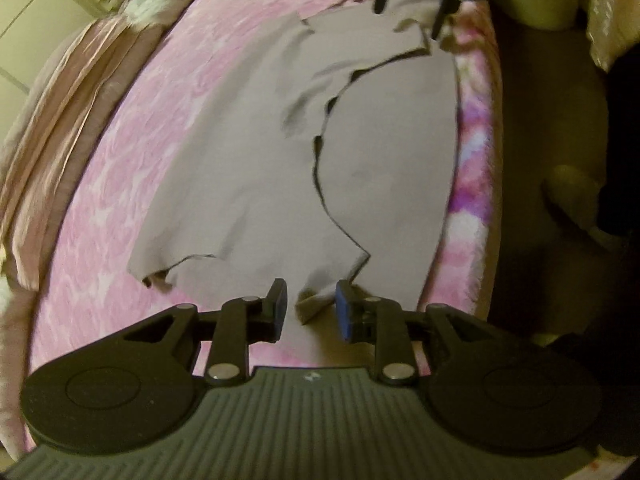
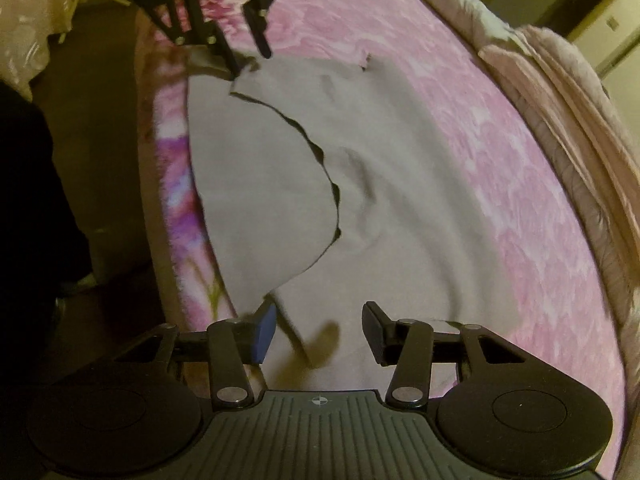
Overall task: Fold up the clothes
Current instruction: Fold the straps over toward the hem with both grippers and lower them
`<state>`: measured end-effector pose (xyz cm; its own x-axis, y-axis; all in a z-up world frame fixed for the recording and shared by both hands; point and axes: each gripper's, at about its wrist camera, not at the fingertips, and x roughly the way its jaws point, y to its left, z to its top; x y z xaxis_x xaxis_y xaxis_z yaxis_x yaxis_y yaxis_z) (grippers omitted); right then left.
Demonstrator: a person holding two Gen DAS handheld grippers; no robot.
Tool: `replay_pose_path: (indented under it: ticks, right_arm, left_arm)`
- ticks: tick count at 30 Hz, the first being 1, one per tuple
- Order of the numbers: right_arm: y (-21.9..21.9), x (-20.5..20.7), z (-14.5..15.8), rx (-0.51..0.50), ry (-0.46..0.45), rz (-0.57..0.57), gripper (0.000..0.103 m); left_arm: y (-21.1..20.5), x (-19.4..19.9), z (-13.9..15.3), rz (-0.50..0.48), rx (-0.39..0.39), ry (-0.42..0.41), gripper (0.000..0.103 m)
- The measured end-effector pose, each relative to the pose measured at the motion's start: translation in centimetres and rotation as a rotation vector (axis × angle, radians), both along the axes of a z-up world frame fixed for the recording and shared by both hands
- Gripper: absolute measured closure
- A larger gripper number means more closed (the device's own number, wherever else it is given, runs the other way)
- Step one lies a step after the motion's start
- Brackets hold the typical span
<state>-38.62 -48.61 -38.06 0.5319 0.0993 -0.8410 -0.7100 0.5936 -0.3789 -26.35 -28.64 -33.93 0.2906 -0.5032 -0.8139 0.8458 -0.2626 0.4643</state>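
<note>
A grey garment (image 1: 380,160) lies spread on a pink floral blanket (image 1: 160,200). One side is folded over the middle, and its dark edge runs as a wavy line along the cloth. My left gripper (image 1: 311,294) is open at the near hem, with a small raised corner of cloth between its fingers but not pinched. The right gripper (image 1: 408,20) shows at the far end, fingers apart. In the right wrist view the garment (image 2: 400,220) runs away from my open right gripper (image 2: 319,314), which hovers over its near end. The left gripper (image 2: 250,62) stands at the opposite corner.
A folded pale pink quilt (image 1: 60,120) (image 2: 560,100) runs along the far side of the bed. The garment lies close to the bed's edge, and beyond that edge is dim floor (image 1: 540,120) (image 2: 100,120). Bare blanket (image 2: 500,140) lies between garment and quilt.
</note>
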Motion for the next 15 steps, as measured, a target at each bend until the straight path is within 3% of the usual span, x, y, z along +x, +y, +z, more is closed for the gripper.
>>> replay_pose_path:
  ticks: [7,10,13,15]
  right_arm:
    - [0.2,-1.4,-2.4,-0.050,-0.090,0.048,0.062]
    - [0.2,-2.0,-2.9,-0.049,-0.139,0.071,0.073]
    - [0.3,-2.7,-3.3,-0.049,-0.195,0.069,0.098]
    - [0.2,-3.1,-3.4,-0.038,-0.239,0.054,0.103]
  left_arm:
    - [1.3,-0.4,-1.5,-0.074,-0.040,-0.070,0.079]
    - [1.7,-0.4,-1.9,-0.097,-0.073,-0.105,0.079]
    - [2.1,-0.5,-2.2,-0.124,-0.096,-0.146,0.079]
    - [2.3,-0.6,-2.5,-0.153,-0.104,-0.176,0.079]
